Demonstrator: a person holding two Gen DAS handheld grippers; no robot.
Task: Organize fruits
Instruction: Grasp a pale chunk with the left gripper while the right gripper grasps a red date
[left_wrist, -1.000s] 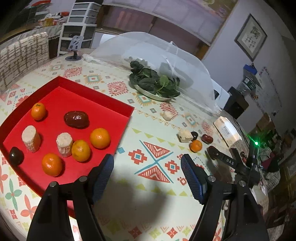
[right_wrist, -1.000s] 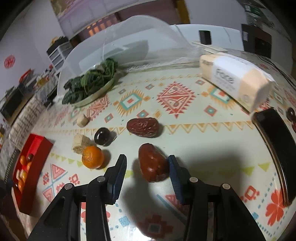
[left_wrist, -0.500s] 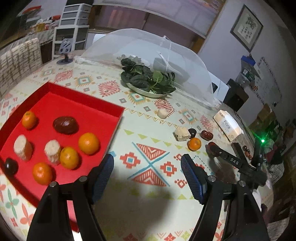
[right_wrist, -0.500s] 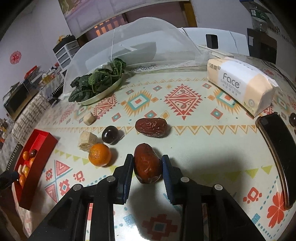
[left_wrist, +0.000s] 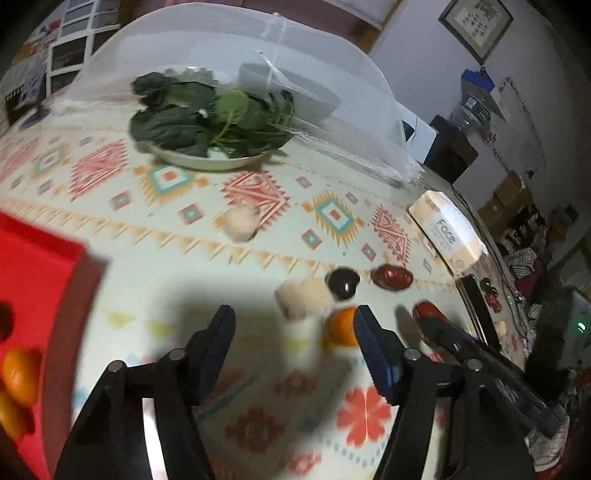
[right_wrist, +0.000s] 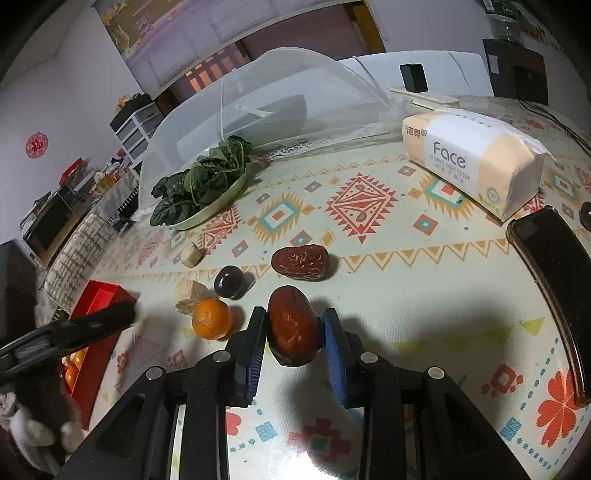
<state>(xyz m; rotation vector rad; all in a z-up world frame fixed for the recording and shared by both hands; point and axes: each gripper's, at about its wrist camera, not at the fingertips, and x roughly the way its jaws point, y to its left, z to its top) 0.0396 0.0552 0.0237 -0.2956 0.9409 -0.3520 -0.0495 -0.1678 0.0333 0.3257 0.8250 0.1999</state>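
Note:
My right gripper (right_wrist: 293, 328) is shut on a large red date (right_wrist: 293, 325), both pads pressing its sides just above the tablecloth. To its left lie an orange (right_wrist: 211, 318), a corn piece (right_wrist: 190, 293), a dark plum (right_wrist: 229, 281) and a second date (right_wrist: 300, 262). My left gripper (left_wrist: 295, 332) hovers over the cloth with its jaws closing and nothing between them. The orange (left_wrist: 341, 326) sits just beyond its right finger, partly hidden by it. The red tray (left_wrist: 37, 258) with several fruits is at the left edge.
A plate of greens (right_wrist: 207, 192) sits by a mesh food cover (right_wrist: 258, 103) at the back. A tissue pack (right_wrist: 472, 158) and a black phone (right_wrist: 554, 280) lie on the right. A small pale piece (left_wrist: 240, 223) lies mid-table.
The right gripper's jaws closed onto the red date. The left gripper swept right, away from the red tray toward the loose fruits, and its jaws narrowed.

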